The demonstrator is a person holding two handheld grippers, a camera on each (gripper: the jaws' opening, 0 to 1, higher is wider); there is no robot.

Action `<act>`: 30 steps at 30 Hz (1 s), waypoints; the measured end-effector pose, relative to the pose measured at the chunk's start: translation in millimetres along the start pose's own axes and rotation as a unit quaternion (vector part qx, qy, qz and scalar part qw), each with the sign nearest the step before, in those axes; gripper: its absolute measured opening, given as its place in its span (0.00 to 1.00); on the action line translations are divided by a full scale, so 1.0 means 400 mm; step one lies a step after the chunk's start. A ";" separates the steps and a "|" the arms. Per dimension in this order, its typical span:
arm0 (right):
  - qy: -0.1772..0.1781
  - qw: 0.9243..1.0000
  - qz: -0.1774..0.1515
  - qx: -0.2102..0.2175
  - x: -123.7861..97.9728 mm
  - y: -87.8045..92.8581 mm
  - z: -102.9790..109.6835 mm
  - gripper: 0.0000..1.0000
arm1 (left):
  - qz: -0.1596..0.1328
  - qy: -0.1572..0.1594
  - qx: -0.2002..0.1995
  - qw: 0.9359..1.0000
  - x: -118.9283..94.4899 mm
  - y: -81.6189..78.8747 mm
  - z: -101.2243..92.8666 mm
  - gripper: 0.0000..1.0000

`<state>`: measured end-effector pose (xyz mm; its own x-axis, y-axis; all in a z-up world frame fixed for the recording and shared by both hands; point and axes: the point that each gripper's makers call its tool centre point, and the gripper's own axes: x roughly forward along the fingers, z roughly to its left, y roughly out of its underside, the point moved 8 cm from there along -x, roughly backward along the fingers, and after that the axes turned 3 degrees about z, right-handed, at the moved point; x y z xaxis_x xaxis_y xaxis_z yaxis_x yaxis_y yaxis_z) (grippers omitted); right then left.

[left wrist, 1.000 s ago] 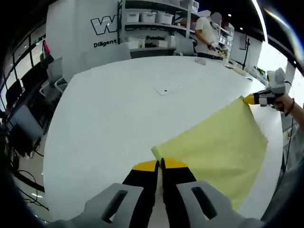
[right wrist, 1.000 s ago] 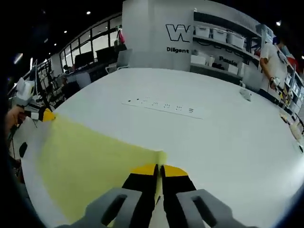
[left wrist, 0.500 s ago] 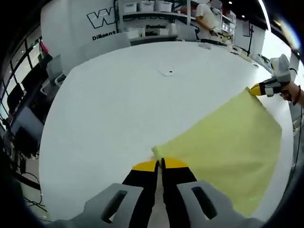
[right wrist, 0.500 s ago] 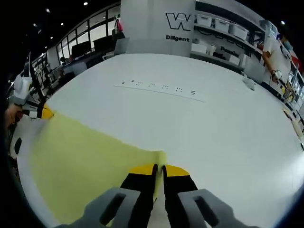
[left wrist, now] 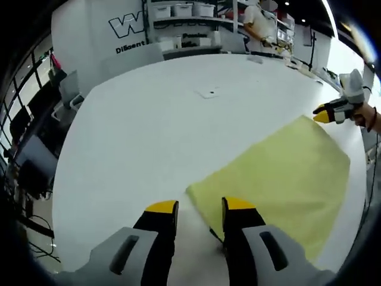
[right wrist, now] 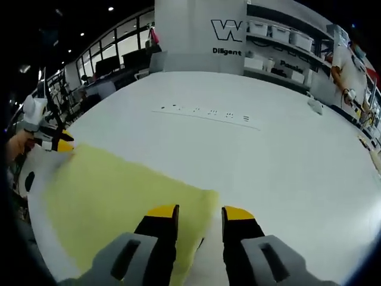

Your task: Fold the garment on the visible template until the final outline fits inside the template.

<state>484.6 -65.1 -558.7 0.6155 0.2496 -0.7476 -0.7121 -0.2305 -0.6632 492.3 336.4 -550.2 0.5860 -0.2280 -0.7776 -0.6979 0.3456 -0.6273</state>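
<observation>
I'm looking into a robotics lab or open workshop floor.

Ahead of my left claw (left wrist: 199, 210) a big white table (left wrist: 149, 125) runs off toward a white wall panel (left wrist: 95, 30) lettered with a large "W" logo (left wrist: 128, 24) and a word starting "Diligent". Just right of that, shelving (left wrist: 184, 24) carries rows of white storage bins (left wrist: 181, 9). Far beyond my right claw (right wrist: 199, 213), a person in a white top (right wrist: 346, 65) works at a bench by those shelves. A power strip (right wrist: 208, 111) lies across the table ahead. Off to the left of my left claw, office chairs (left wrist: 68, 95) and dark monitors (left wrist: 30, 164) line the edge; ceiling spotlights (right wrist: 111, 9) dot the dark overhead.
</observation>
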 end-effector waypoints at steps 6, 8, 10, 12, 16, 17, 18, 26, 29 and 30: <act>-0.034 0.999 -0.004 0.015 -0.022 0.021 0.022 0.41 | -0.003 0.005 -0.023 1.000 -0.014 0.018 -0.010 0.46; -0.040 0.999 -0.005 0.015 -0.029 0.029 0.028 0.45 | -0.005 0.010 -0.028 1.000 -0.022 0.021 -0.016 0.48; -0.043 0.999 -0.007 0.015 -0.032 0.032 0.031 0.47 | -0.007 0.012 -0.030 0.999 -0.025 0.022 -0.018 0.50; -0.045 0.999 -0.008 0.015 -0.036 0.035 0.035 0.49 | -0.009 0.014 -0.032 0.999 -0.029 0.023 -0.020 0.51; -0.070 0.997 -0.005 0.012 -0.070 0.067 0.059 0.51 | -0.011 0.016 -0.020 1.000 -0.078 0.047 -0.049 0.53; -0.072 0.997 -0.005 0.013 -0.075 0.072 0.060 0.51 | -0.013 0.016 -0.020 1.000 -0.083 0.049 -0.051 0.52; -0.076 0.997 -0.005 0.014 -0.084 0.080 0.061 0.51 | -0.015 0.019 -0.020 1.000 -0.087 0.052 -0.054 0.52; -0.095 0.995 -0.001 0.008 -0.128 0.113 0.074 0.52 | -0.025 0.032 -0.029 0.999 -0.123 0.085 -0.082 0.50; -0.103 0.995 0.003 -0.004 -0.145 0.127 0.082 0.52 | -0.026 0.038 -0.039 0.998 -0.137 0.096 -0.088 0.49; -0.107 0.994 0.005 -0.007 -0.150 0.132 0.086 0.52 | -0.028 0.039 -0.042 0.998 -0.140 0.097 -0.090 0.49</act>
<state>398.5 -60.0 -547.6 0.5223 0.4407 -0.7301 -0.7120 -0.2458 -0.6578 417.7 329.9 -532.7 0.5935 -0.3163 -0.7401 -0.6989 0.2535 -0.6688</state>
